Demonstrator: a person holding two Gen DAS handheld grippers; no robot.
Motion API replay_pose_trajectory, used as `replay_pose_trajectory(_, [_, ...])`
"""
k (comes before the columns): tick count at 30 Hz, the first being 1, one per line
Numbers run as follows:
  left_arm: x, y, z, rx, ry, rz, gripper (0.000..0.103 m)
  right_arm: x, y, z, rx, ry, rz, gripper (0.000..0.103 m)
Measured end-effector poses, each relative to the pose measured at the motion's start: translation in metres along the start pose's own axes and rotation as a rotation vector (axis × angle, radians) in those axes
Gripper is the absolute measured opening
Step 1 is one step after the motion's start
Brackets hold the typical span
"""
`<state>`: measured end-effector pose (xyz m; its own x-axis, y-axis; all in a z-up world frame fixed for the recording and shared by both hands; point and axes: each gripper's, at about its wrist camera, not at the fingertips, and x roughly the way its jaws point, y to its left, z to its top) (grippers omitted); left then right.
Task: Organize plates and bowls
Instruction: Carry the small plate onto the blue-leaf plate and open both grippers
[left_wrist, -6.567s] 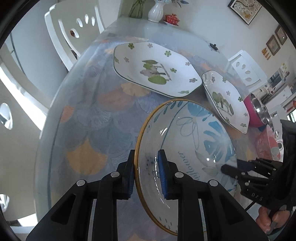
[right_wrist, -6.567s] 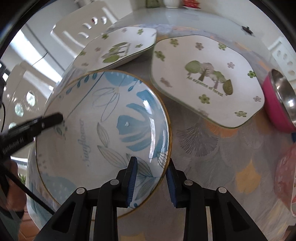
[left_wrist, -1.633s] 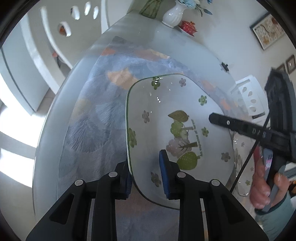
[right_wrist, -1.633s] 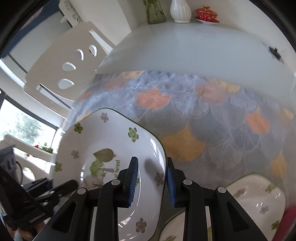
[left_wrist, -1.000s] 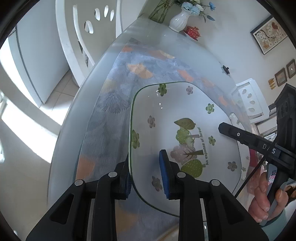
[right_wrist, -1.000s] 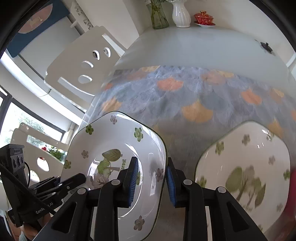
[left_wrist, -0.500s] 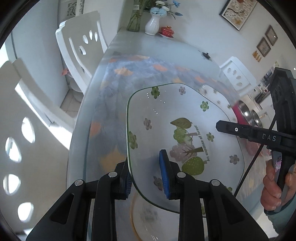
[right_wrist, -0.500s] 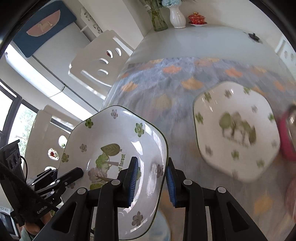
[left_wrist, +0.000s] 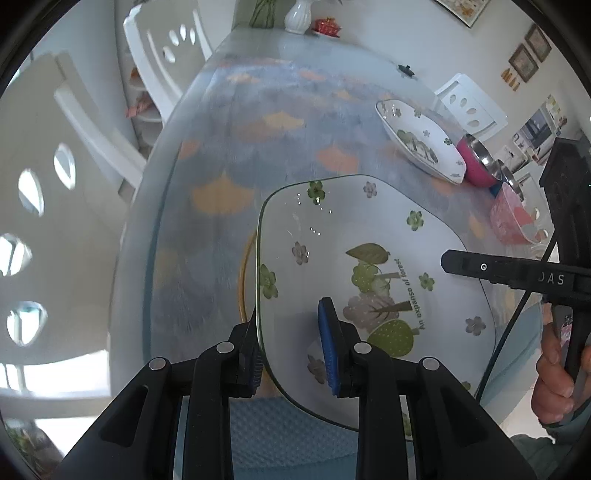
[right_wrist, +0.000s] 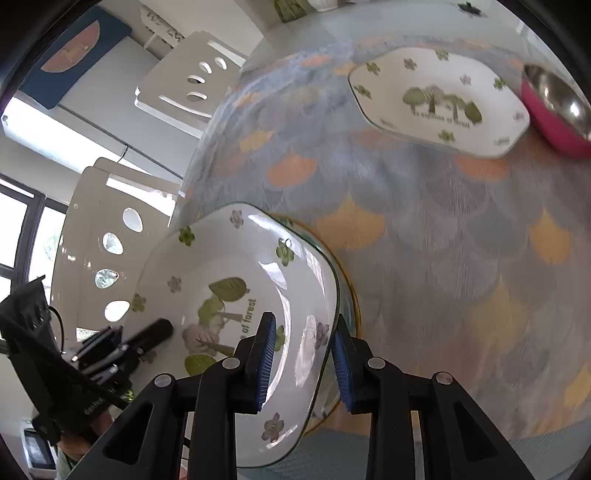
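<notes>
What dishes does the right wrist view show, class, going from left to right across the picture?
Held forest plate → yellow-rimmed bowl beneath it → second forest plate → pink steel-lined bowl.

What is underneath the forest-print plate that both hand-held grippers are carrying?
Under the forest-print plate only a yellow rim of another dish peeks out beside its edge. The rest of that dish is covered, so its pattern cannot be seen.
</notes>
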<state>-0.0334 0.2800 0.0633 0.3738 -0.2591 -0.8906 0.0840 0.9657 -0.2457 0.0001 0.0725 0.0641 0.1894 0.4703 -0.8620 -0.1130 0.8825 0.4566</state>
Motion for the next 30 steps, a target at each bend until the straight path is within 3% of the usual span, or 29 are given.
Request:
replay_pose_trajectory(14, [0.005,-0.002,-0.010,-0.011,0.008,-0.010,0.023,0.005,0.001,-0.005,-0.011,0.015,-0.030,0.029])
replay_pose_trajectory(30, [0.013,0.001,-0.007,-0.002,0.030,-0.005,0.023,0.006,-0.011,-0.004,0.099,-0.011,-0.007,0.029])
